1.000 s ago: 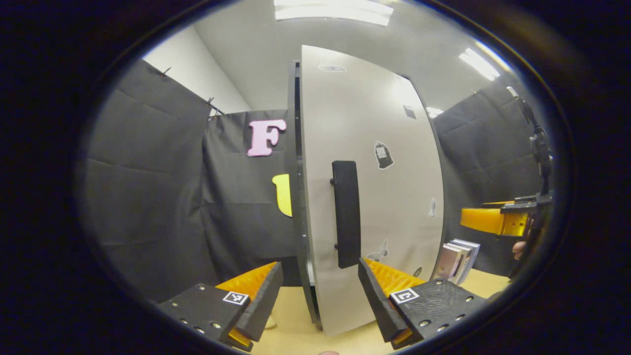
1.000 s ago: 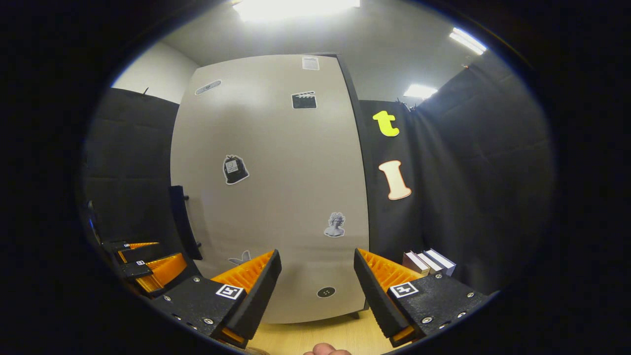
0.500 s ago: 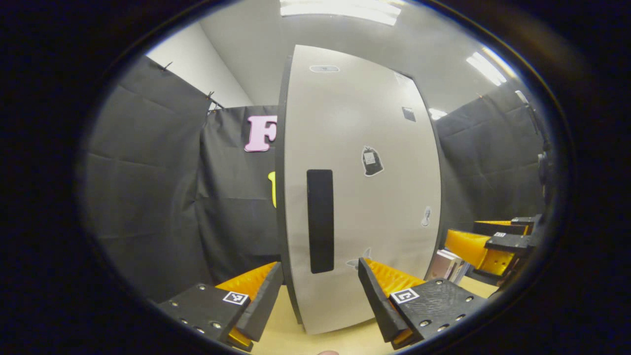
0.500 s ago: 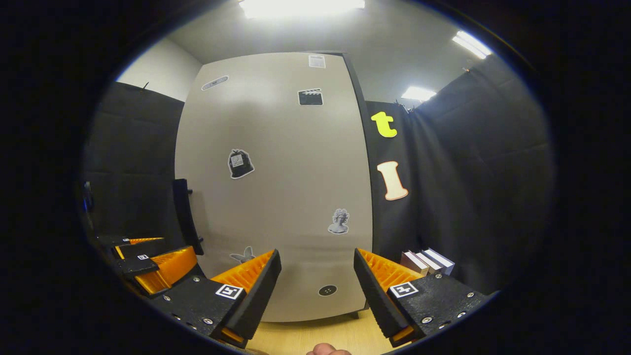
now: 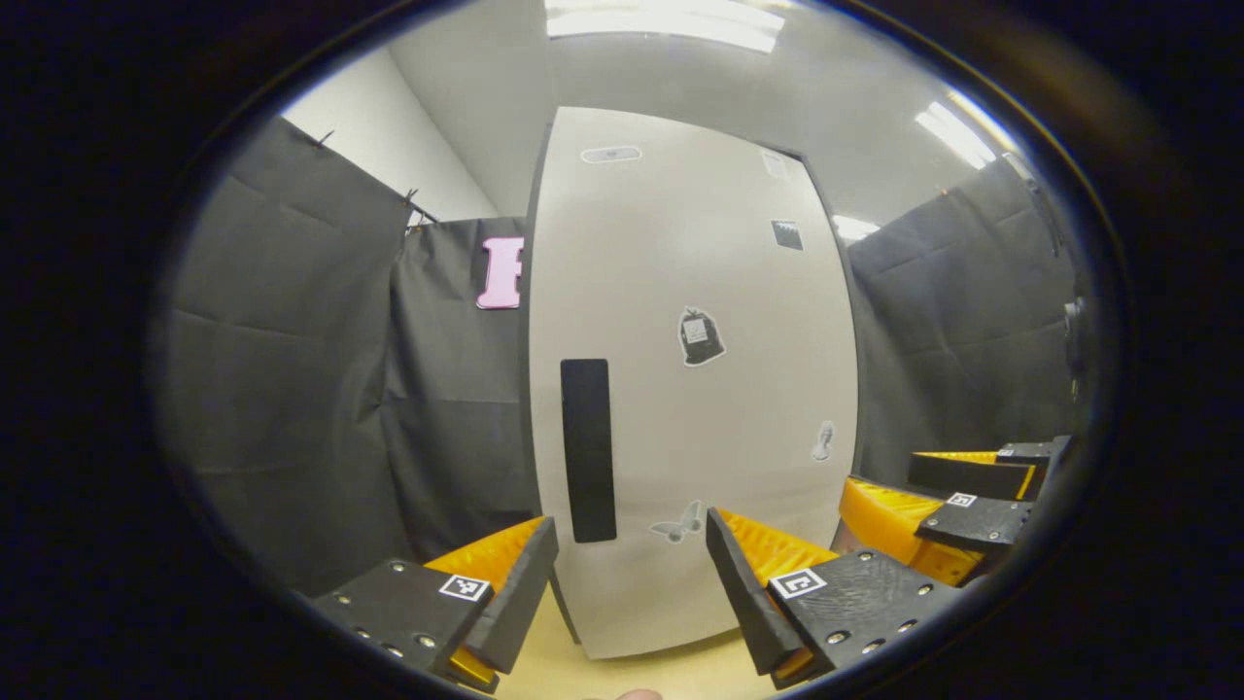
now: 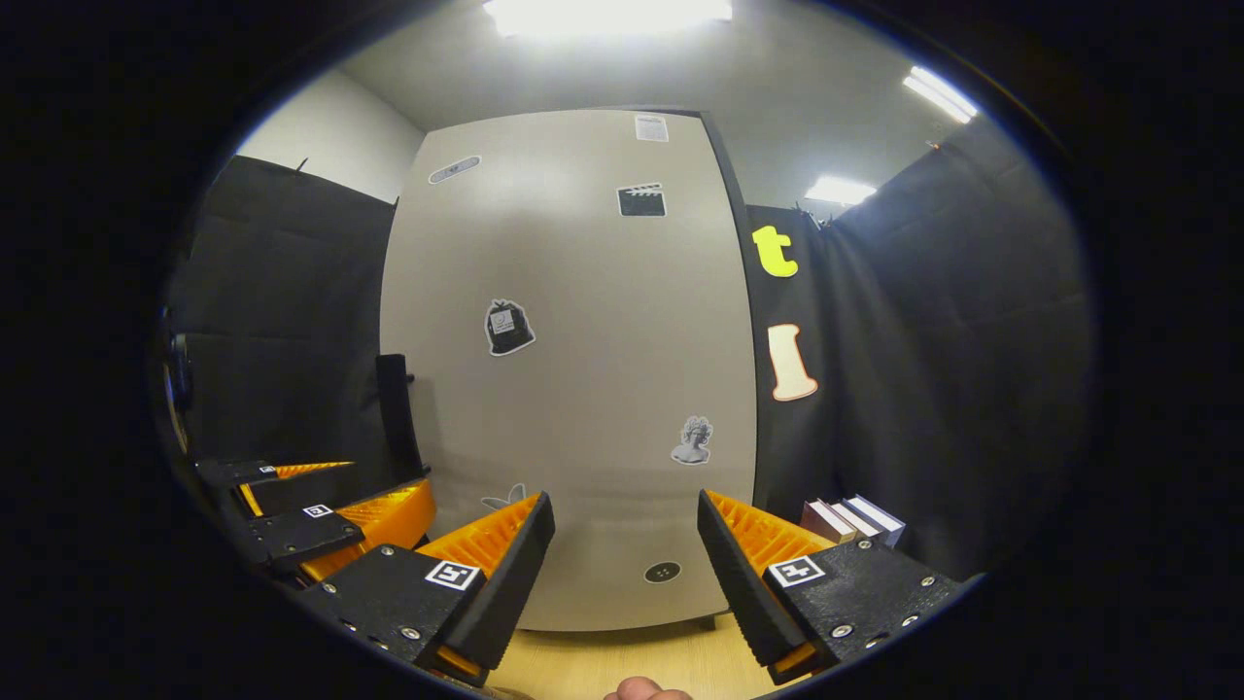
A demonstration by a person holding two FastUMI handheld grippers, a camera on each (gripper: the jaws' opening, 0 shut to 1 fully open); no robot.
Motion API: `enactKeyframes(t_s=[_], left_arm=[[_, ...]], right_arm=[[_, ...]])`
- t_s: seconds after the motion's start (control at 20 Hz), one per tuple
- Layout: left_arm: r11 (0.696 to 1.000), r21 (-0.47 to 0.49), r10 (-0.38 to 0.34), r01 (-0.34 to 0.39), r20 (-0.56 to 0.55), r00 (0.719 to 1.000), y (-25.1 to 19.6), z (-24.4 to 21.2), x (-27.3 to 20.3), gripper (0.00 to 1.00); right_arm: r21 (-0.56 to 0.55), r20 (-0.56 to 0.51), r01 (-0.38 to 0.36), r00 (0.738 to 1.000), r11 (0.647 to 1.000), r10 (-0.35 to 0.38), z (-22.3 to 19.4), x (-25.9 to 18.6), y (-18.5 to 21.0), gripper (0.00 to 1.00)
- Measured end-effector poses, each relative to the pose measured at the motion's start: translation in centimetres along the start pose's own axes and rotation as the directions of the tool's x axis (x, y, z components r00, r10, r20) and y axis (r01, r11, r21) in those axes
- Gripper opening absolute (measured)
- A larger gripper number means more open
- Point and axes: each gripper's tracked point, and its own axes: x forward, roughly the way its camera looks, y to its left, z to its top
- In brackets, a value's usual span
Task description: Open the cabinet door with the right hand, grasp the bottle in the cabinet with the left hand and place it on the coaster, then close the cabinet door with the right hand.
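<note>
Cabinet door (image 5: 700, 408) closed, handle (image 5: 588, 449) at 9 o'clock | left gripper (image 5: 632, 583) wide open, empty | right gripper (image 6: 627, 574) wide open, empty, facing door

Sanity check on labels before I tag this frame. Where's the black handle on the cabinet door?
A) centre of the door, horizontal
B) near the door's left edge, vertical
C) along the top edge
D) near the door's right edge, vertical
B: in the left gripper view the handle stands upright close to the left edge of the cabinet door; the right gripper view agrees.
</note>
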Motion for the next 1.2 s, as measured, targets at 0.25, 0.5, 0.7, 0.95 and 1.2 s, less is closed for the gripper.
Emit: enactKeyframes(t_s=[0.25,0.5,0.7,0.95,1.2], left_arm=[[1.0,0.006,0.008,-0.008,-0.003,1.0,0.26,-0.08,-0.14,0.88],[1.0,0.008,-0.001,0.001,-0.007,1.0,0.14,-0.11,-0.27,0.88],[1.0,0.013,-0.006,0.006,-0.003,1.0,0.21,-0.05,-0.28,0.88],[1.0,0.005,-0.01,0.01,-0.005,1.0,0.09,-0.05,-0.37,0.88],[1.0,0.004,-0.009,0.009,0.001,1.0,0.24,-0.01,-0.3,0.88]], right_arm=[[0.0,-0.006,-0.001,1.0,1.0,0.001,-0.14,-0.02,-0.2,0.92],[0.001,-0.005,-0.01,1.0,1.0,0.01,-0.14,-0.06,-0.18,0.92],[0.001,-0.004,-0.009,1.0,1.0,0.009,-0.03,-0.15,-0.38,0.92],[0.007,-0.005,-0.007,1.0,1.0,0.007,-0.12,-0.32,-0.65,0.92],[0.014,-0.003,-0.002,1.0,1.0,0.002,0.03,-0.21,-0.97,0.92]])
